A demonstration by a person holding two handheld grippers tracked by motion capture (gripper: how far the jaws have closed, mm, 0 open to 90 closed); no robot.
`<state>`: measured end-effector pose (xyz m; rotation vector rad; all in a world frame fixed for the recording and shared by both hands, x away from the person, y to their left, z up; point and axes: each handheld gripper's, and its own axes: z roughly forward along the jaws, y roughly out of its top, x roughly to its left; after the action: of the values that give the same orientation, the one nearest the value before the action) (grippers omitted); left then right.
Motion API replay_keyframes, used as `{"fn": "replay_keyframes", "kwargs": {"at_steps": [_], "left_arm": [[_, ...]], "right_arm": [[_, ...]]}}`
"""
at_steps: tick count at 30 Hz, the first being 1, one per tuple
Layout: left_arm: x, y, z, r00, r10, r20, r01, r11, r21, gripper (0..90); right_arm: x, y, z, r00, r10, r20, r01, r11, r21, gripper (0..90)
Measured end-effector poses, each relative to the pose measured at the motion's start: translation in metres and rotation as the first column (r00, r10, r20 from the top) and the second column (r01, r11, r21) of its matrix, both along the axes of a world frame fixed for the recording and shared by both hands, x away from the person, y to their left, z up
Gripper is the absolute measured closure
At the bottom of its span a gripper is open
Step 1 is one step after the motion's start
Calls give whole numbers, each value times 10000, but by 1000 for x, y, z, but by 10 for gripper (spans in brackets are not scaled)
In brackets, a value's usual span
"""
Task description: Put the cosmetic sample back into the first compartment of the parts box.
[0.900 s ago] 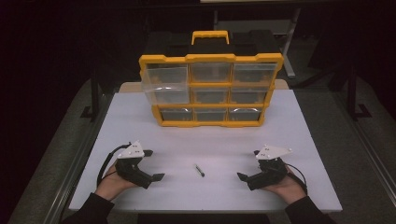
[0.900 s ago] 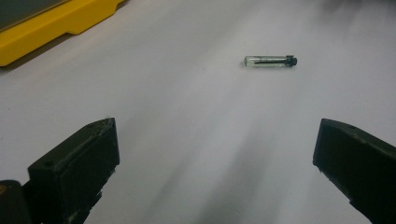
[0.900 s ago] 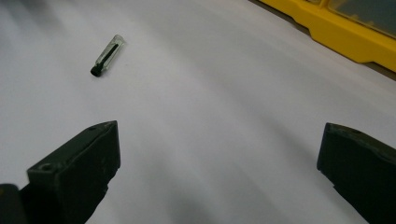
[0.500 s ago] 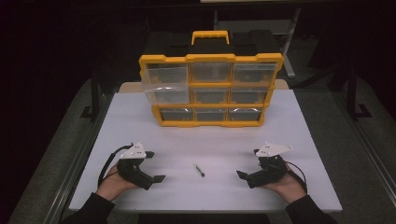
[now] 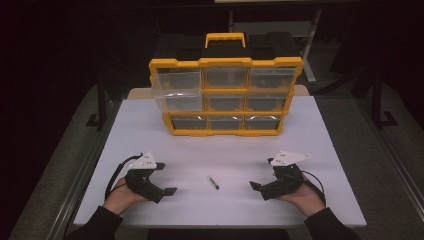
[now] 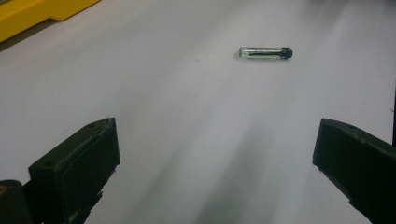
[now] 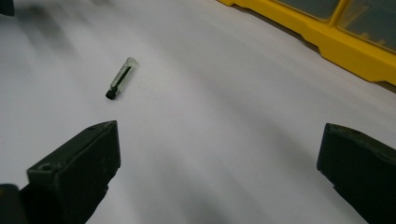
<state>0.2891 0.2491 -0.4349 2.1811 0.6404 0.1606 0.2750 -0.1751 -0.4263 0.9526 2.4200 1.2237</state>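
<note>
Table (image 5: 320, 130): white top, carrying a drawer organiser at the far side, a vial near the front, and both grippers.
Organiser (image 5: 226, 97): yellow frame with a black top and yellow handle, three rows of three clear drawers; the upper-left drawer stands out from the frame.
Vial (image 5: 213, 181): small clear tube with a black cap, lying flat on the table between the two grippers, apart from both; it also shows in the left gripper view (image 6: 265, 52) and the right gripper view (image 7: 121, 77).
Left gripper (image 5: 169, 190): held low over the front left of the table, fingers (image 6: 74, 170) spread wide, nothing between them.
Right gripper (image 5: 255, 186): at the front right, fingers (image 7: 77, 170) likewise spread, holding nothing.
</note>
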Motion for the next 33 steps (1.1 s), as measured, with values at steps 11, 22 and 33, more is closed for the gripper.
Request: {"fn": "replay_keyframes", "kwargs": {"at_steps": [11, 22, 33], "left_arm": [[-3, 0, 1, 9995, 51, 306, -52, 10000, 36, 0], [-1, 1, 0, 9997, 137, 208, -139, 9999, 55, 0], [-1, 0, 0, 9997, 126, 186, -127, 9999, 27, 0]], "right_arm": [[6, 7, 4, 10000, 75, -15, -74, 9999, 78, 0], [11, 15, 6, 9998, 206, -20, -205, 9998, 26, 0], [15, 26, 7, 9988, 481, -92, -481, 9988, -8, 0]]}}
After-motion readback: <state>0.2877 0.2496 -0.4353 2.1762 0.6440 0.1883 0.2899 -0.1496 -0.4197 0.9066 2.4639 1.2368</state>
